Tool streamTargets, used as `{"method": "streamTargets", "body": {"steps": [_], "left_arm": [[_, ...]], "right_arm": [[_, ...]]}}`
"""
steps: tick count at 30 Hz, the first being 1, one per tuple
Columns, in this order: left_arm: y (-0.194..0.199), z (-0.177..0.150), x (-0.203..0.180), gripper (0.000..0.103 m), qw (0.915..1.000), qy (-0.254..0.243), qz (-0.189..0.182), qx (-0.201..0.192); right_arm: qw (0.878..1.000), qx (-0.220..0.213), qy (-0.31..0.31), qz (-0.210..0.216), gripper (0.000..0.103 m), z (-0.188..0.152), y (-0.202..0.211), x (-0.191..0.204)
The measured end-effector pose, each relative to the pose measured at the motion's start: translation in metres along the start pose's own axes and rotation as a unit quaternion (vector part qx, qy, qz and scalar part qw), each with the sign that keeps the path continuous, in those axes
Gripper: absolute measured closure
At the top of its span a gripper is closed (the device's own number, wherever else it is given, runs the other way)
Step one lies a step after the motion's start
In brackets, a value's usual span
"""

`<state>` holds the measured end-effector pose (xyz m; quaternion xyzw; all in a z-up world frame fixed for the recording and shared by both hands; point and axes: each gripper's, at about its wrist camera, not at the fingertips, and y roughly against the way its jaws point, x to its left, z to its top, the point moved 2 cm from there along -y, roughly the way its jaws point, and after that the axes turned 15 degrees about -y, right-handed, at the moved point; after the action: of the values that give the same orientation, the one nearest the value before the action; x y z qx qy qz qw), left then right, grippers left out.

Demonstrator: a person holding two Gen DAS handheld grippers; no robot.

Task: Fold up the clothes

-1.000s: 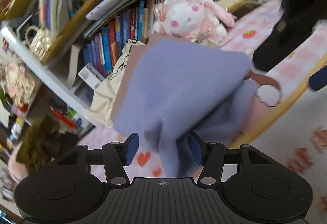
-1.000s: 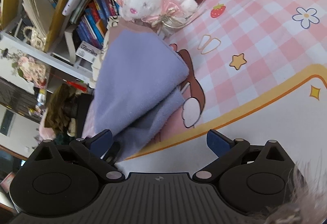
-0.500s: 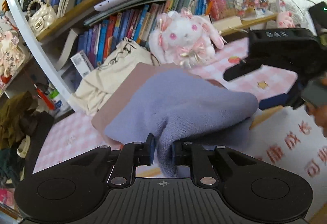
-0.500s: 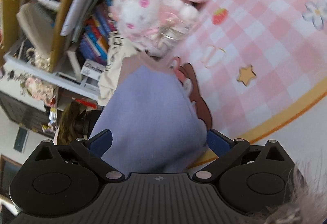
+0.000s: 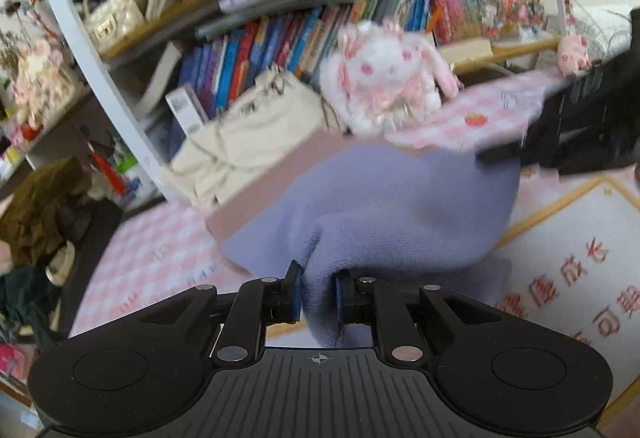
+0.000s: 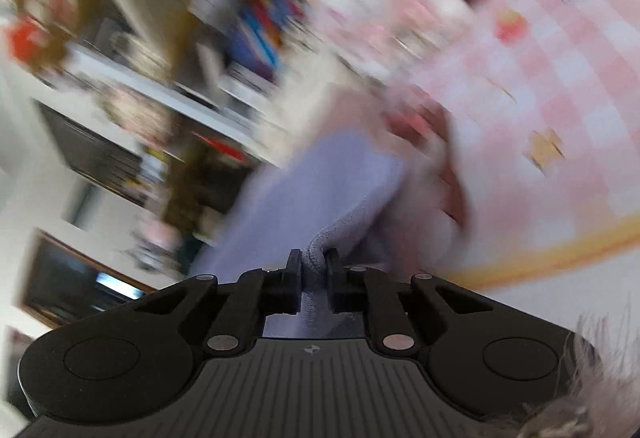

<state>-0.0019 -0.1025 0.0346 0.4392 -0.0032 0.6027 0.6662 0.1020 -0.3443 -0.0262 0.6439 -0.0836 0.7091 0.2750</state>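
Both grips established on the lavender garment (image 5: 400, 206)

The right hand-held gripper (image 6: 313, 278), apart a second ago, now clamps the cloth; the left hand-held gripper (image 5: 318, 292) stays clamped. Folding can proceed in front of the plush rabbit (image 5: 384, 74).

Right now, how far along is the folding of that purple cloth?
Partly done, by the look of it. The lavender cloth already lies doubled over on the pink checked mat. In hand: the left gripper and the right gripper are each shut on a bunched bit of the cloth. Left to do: bringing the held parts over, flattening the bundle and letting go. The right view is blurred, so detail there is uncertain.
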Motion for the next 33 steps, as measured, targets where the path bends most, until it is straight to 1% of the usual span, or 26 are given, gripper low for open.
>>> {"method": "streamTargets", "body": {"steps": [1, 3, 5, 6, 8, 10, 11, 12, 13, 14, 15, 16, 17, 18, 20, 22, 23, 25, 26, 27, 29, 30, 33], "left_arm": [[0.009, 0.008, 0.004, 0.089, 0.9998, 0.005, -0.002, -0.021], [0.027, 0.024, 0.014, 0.089, 0.9974, 0.017, -0.009, -0.069], [0.049, 0.042, 0.026, 0.090, 0.9907, 0.035, -0.024, -0.129], [0.061, 0.051, 0.032, 0.090, 0.9851, 0.045, -0.036, -0.162], [0.086, 0.069, 0.046, 0.090, 0.9696, 0.064, -0.058, -0.229], [0.109, 0.078, 0.062, 0.090, 0.9455, 0.086, -0.089, -0.301], [0.119, 0.081, 0.069, 0.090, 0.9320, 0.096, -0.103, -0.334], [0.124, 0.081, 0.076, 0.090, 0.9249, 0.104, -0.111, -0.349], [0.128, 0.081, 0.082, 0.089, 0.9178, 0.111, -0.118, -0.363], [0.125, 0.078, 0.087, 0.088, 0.9172, 0.119, -0.123, -0.360], [0.117, 0.072, 0.091, 0.088, 0.9211, 0.128, -0.127, -0.345], [0.105, 0.065, 0.092, 0.088, 0.9286, 0.136, -0.131, -0.319], [0.088, 0.054, 0.092, 0.088, 0.9381, 0.148, -0.139, -0.281], [0.071, 0.043, 0.090, 0.087, 0.9440, 0.157, -0.149, -0.249], [0.033, 0.013, 0.081, 0.087, 0.9586, 0.164, -0.153, -0.176], [-0.004, -0.018, 0.071, 0.088, 0.9678, 0.169, -0.157, -0.102], [-0.022, -0.033, 0.067, 0.089, 0.9705, 0.171, -0.157, -0.065], [-0.047, -0.058, 0.061, 0.089, 0.9792, 0.149, -0.137, -0.019], [-0.058, -0.067, 0.063, 0.089, 0.9804, 0.145, -0.133, -0.004], [-0.064, -0.072, 0.069, 0.089, 0.9790, 0.152, -0.136, 0.001], [-0.077, -0.083, 0.080, 0.088, 0.9759, 0.165, -0.142, 0.012], [-0.083, -0.085, 0.085, 0.088, 0.9750, 0.169, -0.143, 0.015], [-0.089, -0.086, 0.096, 0.085, 0.9759, 0.169, -0.137, 0.022]], "right_arm": [[0.999, -0.017, -0.008, 0.042, 0.092, 0.007, 0.011, 0.011], [0.992, -0.052, -0.017, 0.114, 0.092, 0.023, 0.032, 0.034], [0.981, -0.086, -0.009, 0.174, 0.092, 0.041, 0.051, 0.065], [0.975, -0.101, -0.001, 0.200, 0.092, 0.048, 0.058, 0.081], [0.955, -0.128, 0.016, 0.266, 0.092, 0.064, 0.073, 0.119], [0.931, -0.142, 0.049, 0.334, 0.092, 0.073, 0.084, 0.161], [0.920, -0.144, 0.067, 0.358, 0.092, 0.076, 0.086, 0.180], [0.912, -0.141, 0.086, 0.375, 0.092, 0.078, 0.086, 0.198], [0.909, -0.137, 0.105, 0.379, 0.092, 0.078, 0.082, 0.212], [0.910, -0.133, 0.124, 0.371, 0.092, 0.078, 0.075, 0.224], [0.917, -0.127, 0.137, 0.353, 0.092, 0.076, 0.064, 0.230], [0.927, -0.118, 0.145, 0.325, 0.092, 0.074, 0.050, 0.231], [0.938, -0.109, 0.148, 0.295, 0.092, 0.073, 0.035, 0.229], [0.949, -0.097, 0.145, 0.261, 0.092, 0.070, 0.016, 0.221], [0.973, -0.069, 0.123, 0.185, 0.092, 0.064, -0.025, 0.192], [0.989, -0.041, 0.090, 0.110, 0.092, 0.052, -0.067, 0.158], [0.993, -0.032, 0.077, 0.081, 0.092, 0.046, -0.084, 0.143], [0.997, -0.023, 0.058, 0.036, 0.092, 0.035, -0.111, 0.121], [0.999, -0.018, 0.049, 0.014, 0.092, 0.029, -0.125, 0.110], [0.999, -0.014, 0.039, -0.008, 0.092, 0.024, -0.138, 0.099], [0.999, -0.012, 0.038, -0.034, 0.092, 0.021, -0.163, 0.096], [0.998, -0.011, 0.047, -0.041, 0.092, 0.021, -0.173, 0.100], [0.995, -0.005, 0.084, -0.051, 0.092, 0.018, -0.198, 0.116]]}}
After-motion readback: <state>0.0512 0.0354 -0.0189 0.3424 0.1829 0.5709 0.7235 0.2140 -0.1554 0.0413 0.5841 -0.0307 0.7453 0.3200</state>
